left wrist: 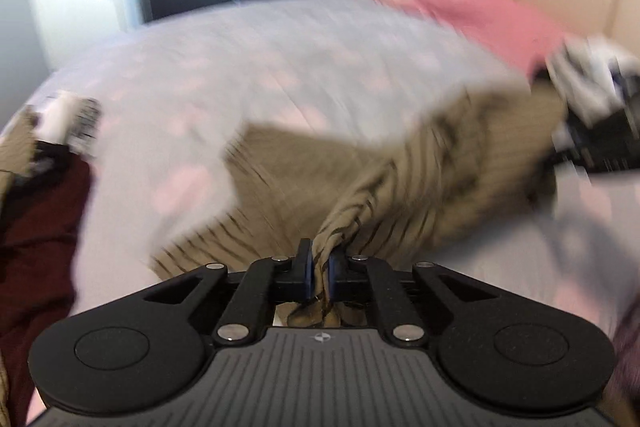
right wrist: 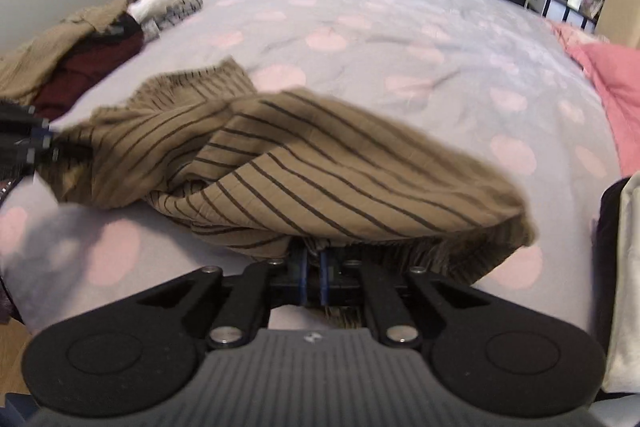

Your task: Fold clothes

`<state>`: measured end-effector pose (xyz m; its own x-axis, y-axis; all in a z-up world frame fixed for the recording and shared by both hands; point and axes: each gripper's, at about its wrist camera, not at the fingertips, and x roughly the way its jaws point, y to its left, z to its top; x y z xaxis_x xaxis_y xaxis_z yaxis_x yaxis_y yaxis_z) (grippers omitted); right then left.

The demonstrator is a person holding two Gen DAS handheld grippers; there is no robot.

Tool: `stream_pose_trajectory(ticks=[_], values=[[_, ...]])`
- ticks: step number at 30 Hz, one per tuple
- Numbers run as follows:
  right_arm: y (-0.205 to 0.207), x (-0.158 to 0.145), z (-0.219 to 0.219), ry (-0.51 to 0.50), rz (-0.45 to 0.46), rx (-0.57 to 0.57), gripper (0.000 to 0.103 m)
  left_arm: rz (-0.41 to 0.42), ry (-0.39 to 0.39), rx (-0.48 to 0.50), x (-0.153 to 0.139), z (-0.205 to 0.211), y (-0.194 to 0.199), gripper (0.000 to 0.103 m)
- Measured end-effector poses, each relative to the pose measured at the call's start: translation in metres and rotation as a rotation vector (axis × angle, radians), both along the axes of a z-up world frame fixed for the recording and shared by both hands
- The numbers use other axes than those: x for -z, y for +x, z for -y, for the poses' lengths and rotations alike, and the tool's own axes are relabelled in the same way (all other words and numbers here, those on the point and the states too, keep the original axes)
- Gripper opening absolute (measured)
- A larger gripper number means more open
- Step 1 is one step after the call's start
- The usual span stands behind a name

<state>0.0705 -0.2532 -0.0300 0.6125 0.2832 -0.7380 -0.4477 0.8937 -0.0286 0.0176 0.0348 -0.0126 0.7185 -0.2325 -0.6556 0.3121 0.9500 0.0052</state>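
1. The left hand-held gripper (left wrist: 319,267) is clamped on a bunched edge of the tan striped garment (left wrist: 420,183).
2. The right hand-held gripper (right wrist: 314,269) pinches another edge of the same garment (right wrist: 320,167), which drapes over its fingertips.
3. The cloth spans between both grippers, sagging above the bed (right wrist: 360,27).
4. Farther off lie a heap of clothes (right wrist: 80,47) and a pink blanket (right wrist: 616,83).

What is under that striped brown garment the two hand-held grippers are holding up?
Under the striped brown garment lies the dotted lilac bedspread, visible all around it. The patch directly beneath the cloth is covered, so anything there cannot be seen.
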Motion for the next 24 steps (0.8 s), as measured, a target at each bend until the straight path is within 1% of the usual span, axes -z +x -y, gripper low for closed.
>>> stream_pose_trajectory(ticks=[3,4,8,10,12,14,16,18,19,20,21,22,23,24], values=[[-0.015,-0.024,0.010,0.068,0.059,0.008,0.006,0.070,-0.072,-0.072,-0.029,-0.023,0.002,0.004],[-0.020,-0.032,0.014,0.099,0.077,0.021,0.000,0.100,-0.086,-0.090,-0.039,-0.030,0.001,0.004],[-0.046,-0.069,0.041,0.260,0.174,0.086,0.000,0.218,-0.134,-0.138,-0.080,-0.052,-0.004,0.004],[-0.055,-0.081,0.052,0.312,0.216,0.116,0.000,0.269,-0.141,-0.151,-0.099,-0.059,-0.004,0.004],[-0.058,-0.084,0.056,0.320,0.230,0.140,0.001,0.305,-0.121,-0.151,-0.115,-0.061,-0.001,0.004],[-0.055,-0.078,0.056,0.320,0.201,0.154,0.002,0.309,-0.100,-0.154,-0.125,-0.061,0.007,0.004],[-0.050,-0.071,0.054,0.319,0.157,0.163,0.006,0.302,-0.080,-0.157,-0.132,-0.061,0.014,0.004],[-0.046,-0.064,0.046,0.288,0.121,0.150,0.007,0.288,-0.041,-0.158,-0.133,-0.062,0.022,0.004],[-0.044,-0.061,0.041,0.271,0.108,0.137,0.010,0.279,-0.013,-0.163,-0.131,-0.063,0.026,0.004],[-0.044,-0.059,0.037,0.254,0.098,0.125,0.014,0.267,0.004,-0.169,-0.129,-0.064,0.030,0.004],[-0.044,-0.056,0.033,0.240,0.089,0.113,0.017,0.254,0.005,-0.175,-0.127,-0.066,0.033,0.004],[-0.044,-0.053,0.029,0.226,0.081,0.101,0.029,0.243,0.006,-0.181,-0.124,-0.068,0.035,0.004],[-0.043,-0.050,0.024,0.217,0.074,0.088,0.037,0.236,0.007,-0.191,-0.120,-0.071,0.036,0.004],[-0.042,-0.047,0.021,0.210,0.065,0.073,0.037,0.229,0.009,-0.200,-0.116,-0.073,0.037,0.004]])
